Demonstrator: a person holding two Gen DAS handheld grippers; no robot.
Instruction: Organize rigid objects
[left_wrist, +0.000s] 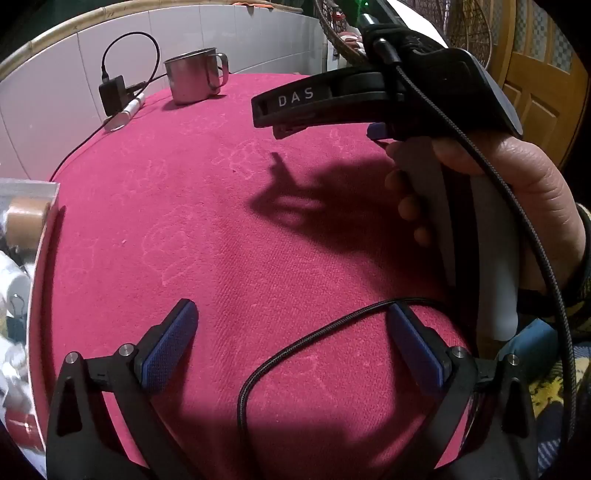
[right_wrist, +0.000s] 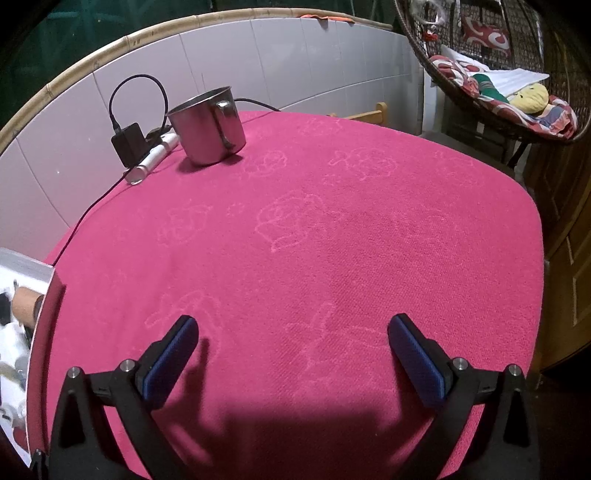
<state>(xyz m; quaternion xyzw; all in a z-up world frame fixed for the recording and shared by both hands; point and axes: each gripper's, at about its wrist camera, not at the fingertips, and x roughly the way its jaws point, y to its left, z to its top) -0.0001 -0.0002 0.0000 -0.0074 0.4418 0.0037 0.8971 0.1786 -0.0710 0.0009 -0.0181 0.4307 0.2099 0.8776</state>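
A steel mug (left_wrist: 194, 75) (right_wrist: 208, 127) stands upright at the far left of the red cloth-covered table (left_wrist: 207, 229) (right_wrist: 332, 236). Beside it lie a black charger (left_wrist: 112, 94) (right_wrist: 127, 144) with its cable and a white tube (left_wrist: 127, 110) (right_wrist: 153, 157). My left gripper (left_wrist: 291, 332) is open and empty above the near part of the table. My right gripper (right_wrist: 293, 347) is open and empty too; in the left wrist view it hangs above the table at the right, held in a hand (left_wrist: 280, 116).
A clear box (left_wrist: 22, 236) (right_wrist: 18, 306) with a brown tape roll and small items sits off the table's left edge. A tiled wall (right_wrist: 258, 62) runs behind. A wicker chair (right_wrist: 498, 74) with cushions stands at the back right. A braided cable (left_wrist: 295, 343) loops between my left fingers.
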